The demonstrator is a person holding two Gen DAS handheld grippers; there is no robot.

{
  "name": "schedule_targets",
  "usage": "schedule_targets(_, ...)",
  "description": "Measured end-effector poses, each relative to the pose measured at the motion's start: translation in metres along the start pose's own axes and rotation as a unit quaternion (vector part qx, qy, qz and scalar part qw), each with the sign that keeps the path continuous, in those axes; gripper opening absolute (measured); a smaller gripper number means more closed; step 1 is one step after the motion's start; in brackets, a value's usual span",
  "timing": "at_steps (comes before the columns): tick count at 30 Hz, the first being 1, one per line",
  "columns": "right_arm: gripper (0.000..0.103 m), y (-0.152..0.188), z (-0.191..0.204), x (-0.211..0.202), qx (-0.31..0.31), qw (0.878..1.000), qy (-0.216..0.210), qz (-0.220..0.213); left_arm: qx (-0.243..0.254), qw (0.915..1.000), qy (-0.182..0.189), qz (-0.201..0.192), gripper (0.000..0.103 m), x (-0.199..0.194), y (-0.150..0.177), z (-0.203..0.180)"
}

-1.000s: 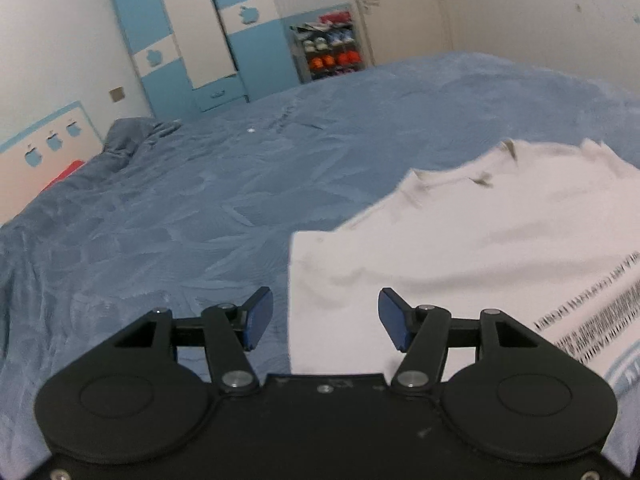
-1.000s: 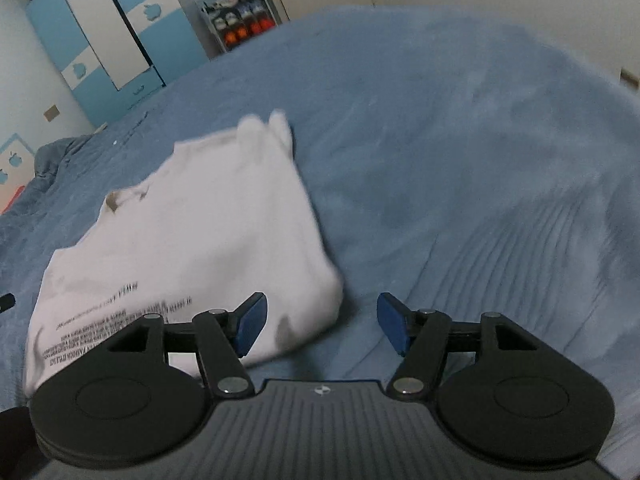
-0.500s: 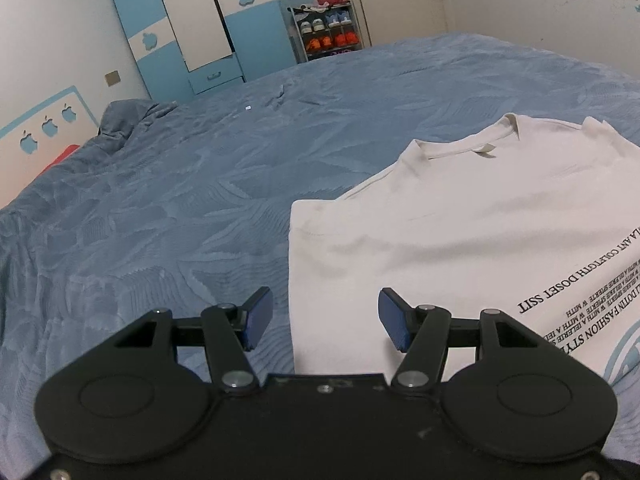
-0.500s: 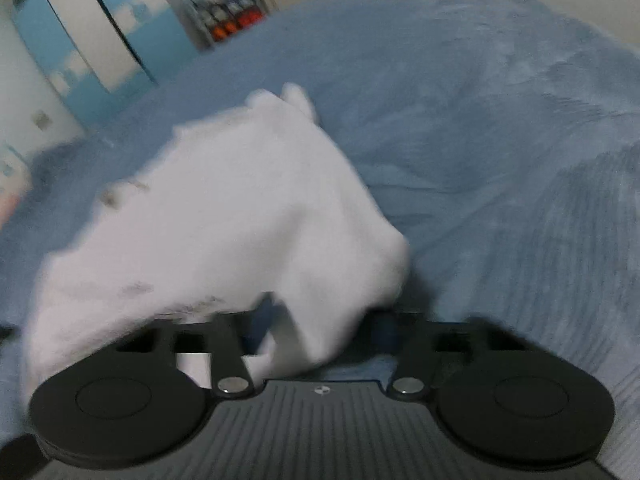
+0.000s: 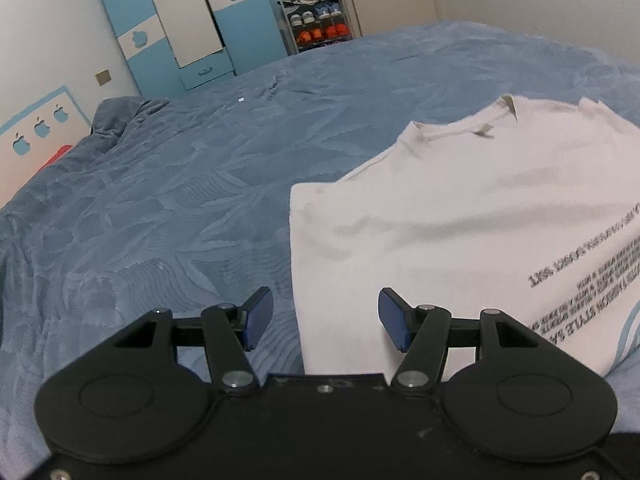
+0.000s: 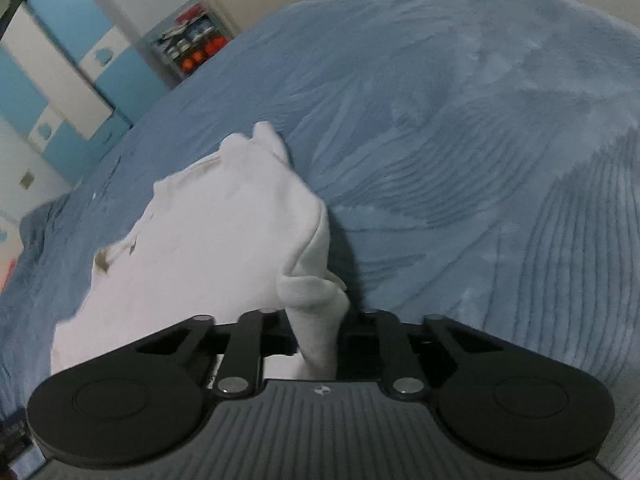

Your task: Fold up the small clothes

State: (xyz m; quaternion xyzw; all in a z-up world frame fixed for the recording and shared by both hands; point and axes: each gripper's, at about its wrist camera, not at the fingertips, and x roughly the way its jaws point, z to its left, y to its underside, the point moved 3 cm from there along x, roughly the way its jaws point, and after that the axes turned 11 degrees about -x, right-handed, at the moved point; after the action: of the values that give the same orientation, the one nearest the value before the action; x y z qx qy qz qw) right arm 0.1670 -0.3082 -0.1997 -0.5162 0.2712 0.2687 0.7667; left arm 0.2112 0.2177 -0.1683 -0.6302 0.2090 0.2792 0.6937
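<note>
The left claw (image 5: 326,316) hangs spread wide, while the right claw (image 6: 320,334) is pinched closed.

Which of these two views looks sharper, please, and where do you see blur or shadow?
Left wrist view: sharper overall, though the shirt print is smeared. Right wrist view: softer, wardrobe blurred; the lifted shirt fold casts a dark shadow on the bedspread.

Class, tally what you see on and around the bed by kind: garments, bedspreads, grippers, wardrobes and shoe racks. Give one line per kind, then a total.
White garments: 1, the T-shirt
Blue bedspreads: 1, the bedspread
Grippers: 2, the left gripper and the right gripper
Blue-and-white wardrobes: 1, the wardrobe
Shoe racks: 1, the shoe rack
Total: 6
</note>
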Motion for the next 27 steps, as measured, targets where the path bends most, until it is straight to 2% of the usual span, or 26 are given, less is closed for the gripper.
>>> schedule_targets(3, 0.012, 0.001, 0.019, -0.015, -0.067, 0.997, 0.021, -0.027, 0.005, 0.9999, -0.01, 0.006, 0.06, 0.004, 0.003, 0.001)
schedule_targets(8, 0.012, -0.012, 0.056, -0.033, -0.152, 0.987, 0.002, -0.061, -0.033, 0.9991, -0.019, 0.019, 0.06, 0.014, 0.003, 0.011)
schedule_targets(11, 0.012, -0.023, 0.08, -0.039, -0.159, 0.985, -0.027, -0.058, -0.05, 0.9983, -0.011, 0.029, 0.06, 0.023, 0.0, 0.016)
schedule_targets(14, 0.012, -0.034, 0.117, -0.039, -0.19, 0.978, -0.056, -0.059, -0.064, 0.9975, -0.008, 0.029, 0.06, 0.029, -0.006, 0.019)
schedule_targets(19, 0.011, -0.039, 0.197, -0.03, -0.237, 0.966, -0.096, -0.044, -0.066, 0.9977, 0.002, 0.016, 0.06, 0.03, -0.015, 0.027)
schedule_targets(22, 0.011, -0.042, 0.246, -0.025, -0.277, 0.954, -0.112, -0.035, -0.072, 0.9974, -0.001, 0.005, 0.06, 0.033, -0.019, 0.035)
schedule_targets(27, 0.01, -0.044, 0.319, -0.032, -0.293, 0.94, -0.173, -0.013, -0.102, 0.9947, 0.005, 0.013, 0.06, 0.041, -0.02, 0.056)
